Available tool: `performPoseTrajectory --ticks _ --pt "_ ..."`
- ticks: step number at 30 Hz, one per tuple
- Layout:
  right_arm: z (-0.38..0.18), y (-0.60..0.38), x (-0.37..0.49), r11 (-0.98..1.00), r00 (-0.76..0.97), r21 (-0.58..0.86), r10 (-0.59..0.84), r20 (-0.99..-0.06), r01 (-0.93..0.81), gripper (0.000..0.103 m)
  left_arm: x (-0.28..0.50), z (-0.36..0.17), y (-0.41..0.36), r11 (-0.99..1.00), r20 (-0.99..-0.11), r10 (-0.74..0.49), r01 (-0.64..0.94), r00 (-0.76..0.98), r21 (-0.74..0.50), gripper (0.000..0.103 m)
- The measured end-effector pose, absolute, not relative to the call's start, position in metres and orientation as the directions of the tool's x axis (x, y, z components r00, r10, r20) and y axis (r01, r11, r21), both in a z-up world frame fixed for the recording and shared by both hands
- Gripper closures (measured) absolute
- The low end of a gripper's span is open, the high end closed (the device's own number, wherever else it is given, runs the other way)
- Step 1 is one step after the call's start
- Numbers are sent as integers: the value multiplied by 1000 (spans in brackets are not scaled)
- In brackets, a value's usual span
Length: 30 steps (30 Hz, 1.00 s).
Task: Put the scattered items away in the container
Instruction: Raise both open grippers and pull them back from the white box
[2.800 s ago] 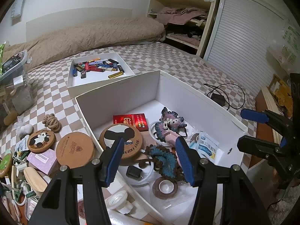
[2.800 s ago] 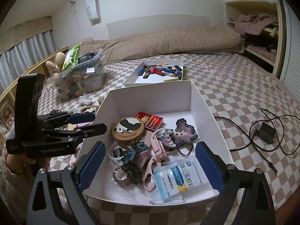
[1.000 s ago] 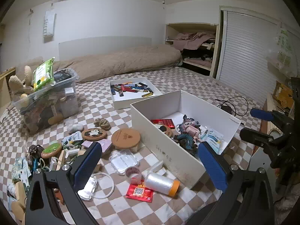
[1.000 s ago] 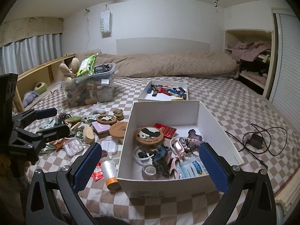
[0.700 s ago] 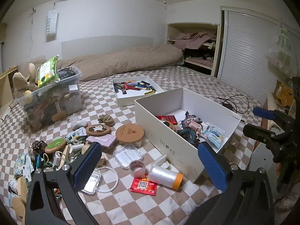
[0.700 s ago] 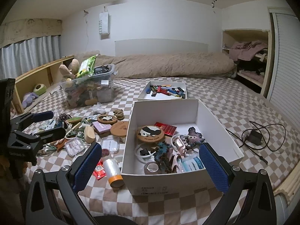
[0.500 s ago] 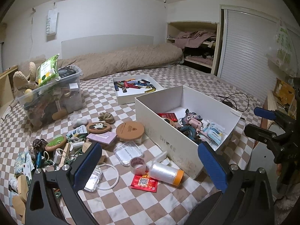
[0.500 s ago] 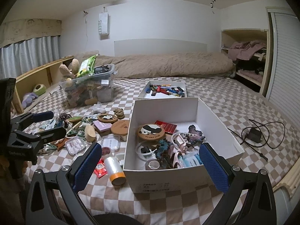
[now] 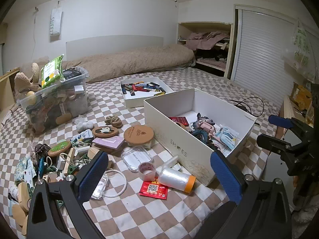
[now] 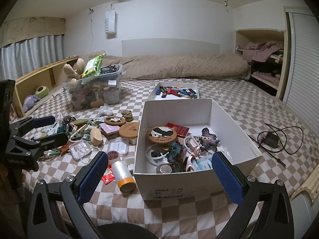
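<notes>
Checkered bedspread (image 9: 139, 205) strewn with small clutter, white shoebox (image 10: 179, 187) in the middle.

Inside the shoebox: panda coaster (image 10: 161, 134), red packet (image 10: 180, 129), knitted pieces, pink case. Just left of it, outside: plastic-wrap roll (image 9: 177, 179), tape ring (image 9: 147, 168), red sachet (image 9: 154, 187), clear case (image 9: 136, 156), cork lid (image 9: 139, 133). Farther left, a dense scatter of clips and tags. Left gripper (image 9: 159, 177) spread wide, empty, hovering short of the roll; right gripper (image 10: 159, 176) equally wide, empty, before the box's near wall.

Both tools (image 9: 157, 175) (image 10: 159, 177) farther from box (image 10: 175, 183)
</notes>
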State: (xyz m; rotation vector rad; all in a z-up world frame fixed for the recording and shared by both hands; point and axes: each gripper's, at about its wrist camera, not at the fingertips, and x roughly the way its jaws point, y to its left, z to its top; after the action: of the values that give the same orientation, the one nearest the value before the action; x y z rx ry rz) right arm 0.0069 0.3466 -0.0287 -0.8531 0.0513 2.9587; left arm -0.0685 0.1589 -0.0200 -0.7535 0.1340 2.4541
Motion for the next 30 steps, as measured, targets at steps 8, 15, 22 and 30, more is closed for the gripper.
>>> performPoseTrajectory --ticks 8,15,22,30 --pt "-30 346 6 -998 -842 18 46 -537 -66 0 -68 -20 160 -842 -548 474 -537 -689 -53 0" --pt "-31 345 5 -998 -843 19 46 -536 -66 0 -69 -22 164 -845 -562 463 -533 -686 -46 0" --pt "-31 346 6 -998 -843 22 44 -536 -66 0 -68 -22 162 -849 -551 461 -527 -696 -43 0" --pt "-31 345 7 -998 -843 27 40 -536 -65 0 -65 -22 163 -847 -548 458 -531 -700 -30 0"
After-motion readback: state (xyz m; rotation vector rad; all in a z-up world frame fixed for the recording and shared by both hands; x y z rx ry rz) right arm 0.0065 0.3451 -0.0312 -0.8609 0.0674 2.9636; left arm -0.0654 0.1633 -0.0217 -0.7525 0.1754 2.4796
